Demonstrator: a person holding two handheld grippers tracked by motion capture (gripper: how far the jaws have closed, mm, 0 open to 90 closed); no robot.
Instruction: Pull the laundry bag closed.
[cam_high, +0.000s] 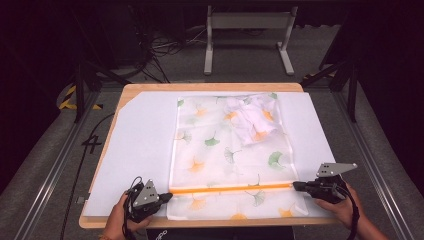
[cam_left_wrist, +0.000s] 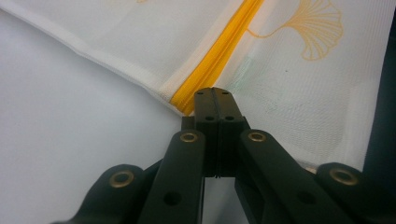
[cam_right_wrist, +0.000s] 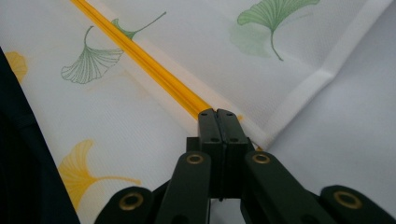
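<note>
Two grippers: both mine, jaws fully closed.
Left gripper (cam_high: 167, 196): nipping the zipper's (cam_high: 230, 188) left end.
Right gripper (cam_high: 296, 185): nipping its right end.
Mesh bag (cam_high: 225, 150): flat, reaching the tabletop's (cam_high: 150, 88) near edge.
White garment (cam_high: 252, 119): inside, bag's far-right corner.

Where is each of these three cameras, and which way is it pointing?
High view: sits above the person's side, looking forward and down on the table; both hands, the left hand-held gripper and right hand-held gripper show.
Left gripper view: rides that gripper, looking along its shut black jaws at the orange zipper.
Right gripper view: rides the right hand-held gripper, looking along shut jaws at the zipper's other end.
Shared: all three show the leaf-printed mesh bag and its zipper.
</note>
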